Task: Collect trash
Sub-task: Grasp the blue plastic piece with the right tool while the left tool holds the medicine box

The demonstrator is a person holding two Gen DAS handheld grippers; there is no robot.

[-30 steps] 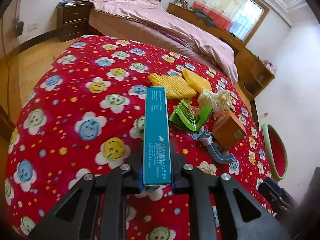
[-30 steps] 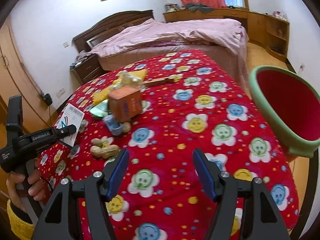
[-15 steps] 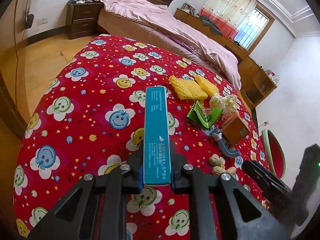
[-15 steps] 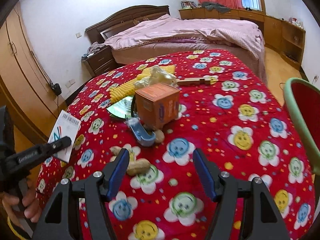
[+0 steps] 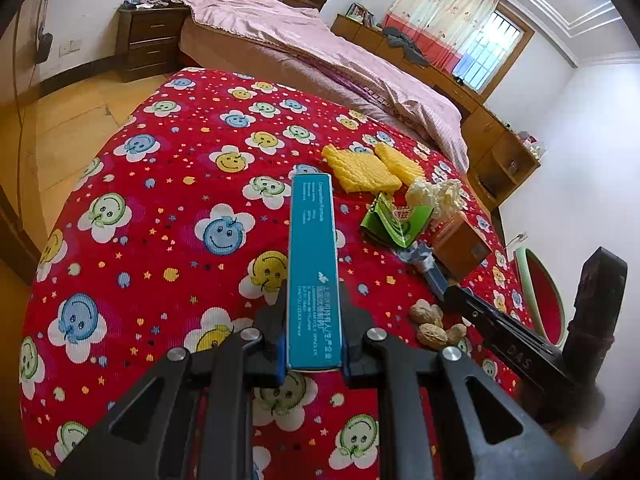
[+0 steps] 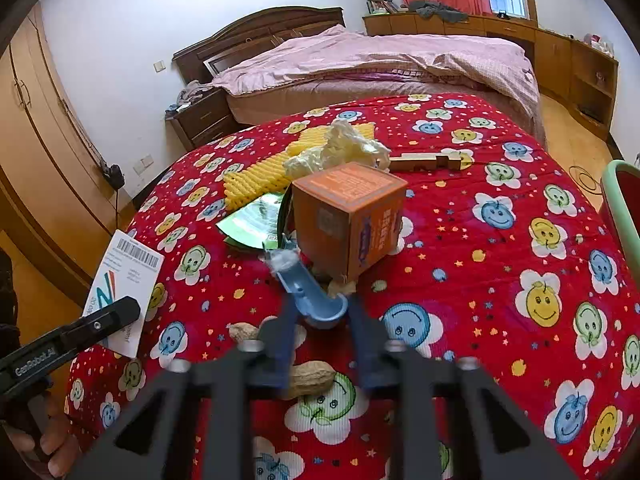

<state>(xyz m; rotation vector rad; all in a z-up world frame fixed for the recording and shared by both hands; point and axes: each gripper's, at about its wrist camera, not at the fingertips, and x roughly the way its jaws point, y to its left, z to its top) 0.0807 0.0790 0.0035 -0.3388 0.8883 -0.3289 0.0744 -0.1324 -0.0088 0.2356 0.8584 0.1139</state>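
Observation:
My left gripper (image 5: 314, 316) is shut on a long teal box (image 5: 313, 272) and holds it above the red flowered tablecloth (image 5: 160, 208); the box also shows in the right wrist view (image 6: 126, 280). My right gripper (image 6: 322, 316) has its jaws around the end of a blue plastic scoop (image 6: 316, 300), blurred by motion; contact is unclear. Past the scoop stand an orange box (image 6: 352, 216), a green wrapper (image 6: 256, 226), crumpled paper (image 6: 340, 148) and yellow foam pads (image 6: 256, 176). Peanuts (image 6: 308, 378) lie under the right gripper.
A red bin with a green rim (image 6: 620, 208) stands at the table's right edge. A wooden piece (image 6: 424, 160) lies behind the orange box. A bed (image 6: 380, 64), nightstand (image 6: 200, 118) and wardrobe (image 6: 36, 152) lie beyond.
My right gripper has moved forward to the trash pile and narrowed its jaws around the blue scoop. My left gripper has pulled back a little with the teal box held.

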